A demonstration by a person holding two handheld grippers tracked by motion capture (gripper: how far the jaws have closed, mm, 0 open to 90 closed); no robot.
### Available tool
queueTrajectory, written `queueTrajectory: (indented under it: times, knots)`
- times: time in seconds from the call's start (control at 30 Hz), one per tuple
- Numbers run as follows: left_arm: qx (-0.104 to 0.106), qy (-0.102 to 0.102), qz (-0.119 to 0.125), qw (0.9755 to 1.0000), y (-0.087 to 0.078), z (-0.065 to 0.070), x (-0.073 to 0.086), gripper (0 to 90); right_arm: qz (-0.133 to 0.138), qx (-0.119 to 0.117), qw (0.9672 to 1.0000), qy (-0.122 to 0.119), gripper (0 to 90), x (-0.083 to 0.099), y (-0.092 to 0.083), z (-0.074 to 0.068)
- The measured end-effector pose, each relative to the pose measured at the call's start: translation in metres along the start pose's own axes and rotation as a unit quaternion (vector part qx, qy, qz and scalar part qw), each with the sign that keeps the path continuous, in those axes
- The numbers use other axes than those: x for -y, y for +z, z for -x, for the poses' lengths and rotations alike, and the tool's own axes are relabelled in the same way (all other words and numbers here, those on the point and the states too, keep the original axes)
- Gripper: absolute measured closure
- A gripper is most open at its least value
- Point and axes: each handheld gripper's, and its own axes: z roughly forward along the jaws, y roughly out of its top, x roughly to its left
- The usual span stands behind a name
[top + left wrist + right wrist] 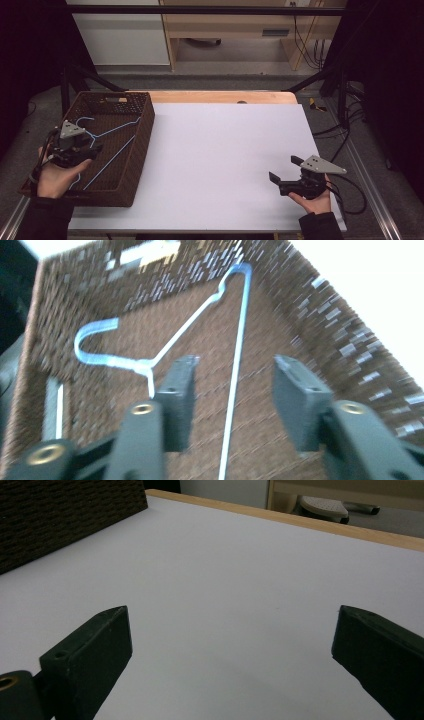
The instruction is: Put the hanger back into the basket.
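White table (220, 160) | blue wire hanger (235, 365) (thin) in basket (140, 145) | both tools apart

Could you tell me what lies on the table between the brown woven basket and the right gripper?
Nothing: in the high view, the white table top between the basket and the open right gripper is bare. The blue hanger lies inside the basket.

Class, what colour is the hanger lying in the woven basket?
Light blue hanger; clearest in the left gripper view.
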Motion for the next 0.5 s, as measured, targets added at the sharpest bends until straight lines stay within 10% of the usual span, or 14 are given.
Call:
queueTrajectory:
  times: [0.27, 0.5]
  knots:
    - [0.057, 0.0, 0.089, 0.9944, -0.019, 0.038, -0.001, 29.9, 0.004, -0.002, 1.0, 0.001, 3.2, -0.001, -0.002, 0.0]
    - [0.12, 0.01, 0.144, 0.9821, -0.022, 0.07, 0.004, 19.0, 0.007, -0.002, 1.0, 0.003, 3.1, -0.001, -0.003, 0.0]
